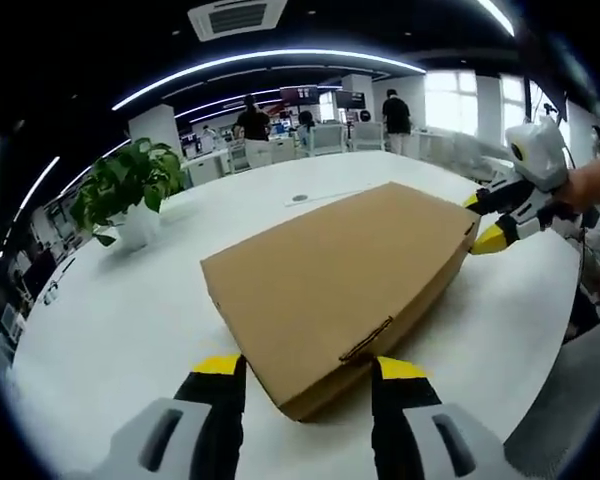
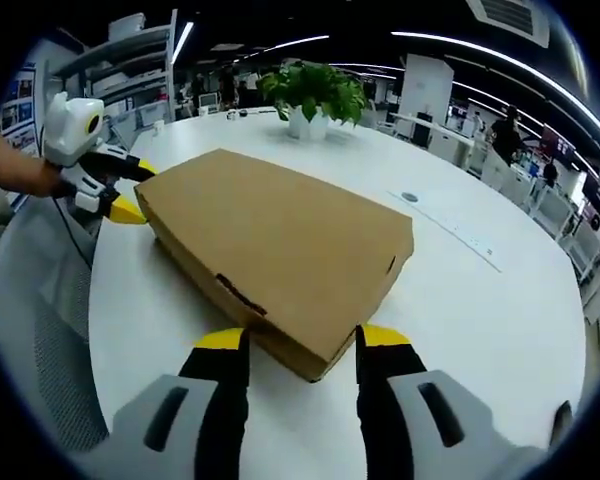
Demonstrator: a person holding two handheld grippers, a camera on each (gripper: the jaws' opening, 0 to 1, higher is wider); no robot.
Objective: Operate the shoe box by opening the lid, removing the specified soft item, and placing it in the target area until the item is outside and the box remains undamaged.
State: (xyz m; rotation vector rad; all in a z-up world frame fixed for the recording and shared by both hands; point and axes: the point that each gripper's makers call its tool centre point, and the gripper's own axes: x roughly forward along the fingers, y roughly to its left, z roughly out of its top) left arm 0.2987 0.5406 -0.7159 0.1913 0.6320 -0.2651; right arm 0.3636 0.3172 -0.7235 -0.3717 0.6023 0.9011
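A closed brown cardboard shoe box [image 1: 340, 275] lies flat on the round white table [image 1: 130, 320], its lid down with a small tab at the near edge. In the left gripper view my left gripper [image 1: 310, 368] is open, its yellow-tipped jaws straddling the box's near corner. My right gripper [image 1: 483, 221], held by a hand, sits open at the far right corner. In the right gripper view the box [image 2: 280, 240] fills the middle, my right gripper [image 2: 302, 338] stands open around its near corner, and the left gripper [image 2: 137, 192] is at the far left corner. The box's contents are hidden.
A potted green plant [image 1: 130, 190] [image 2: 315, 95] stands on the table beyond the box. A thin white strip [image 2: 460, 235] and a small round inset [image 2: 409, 197] lie on the tabletop. A grey chair [image 2: 50, 330] sits by the table edge. People stand among desks far behind.
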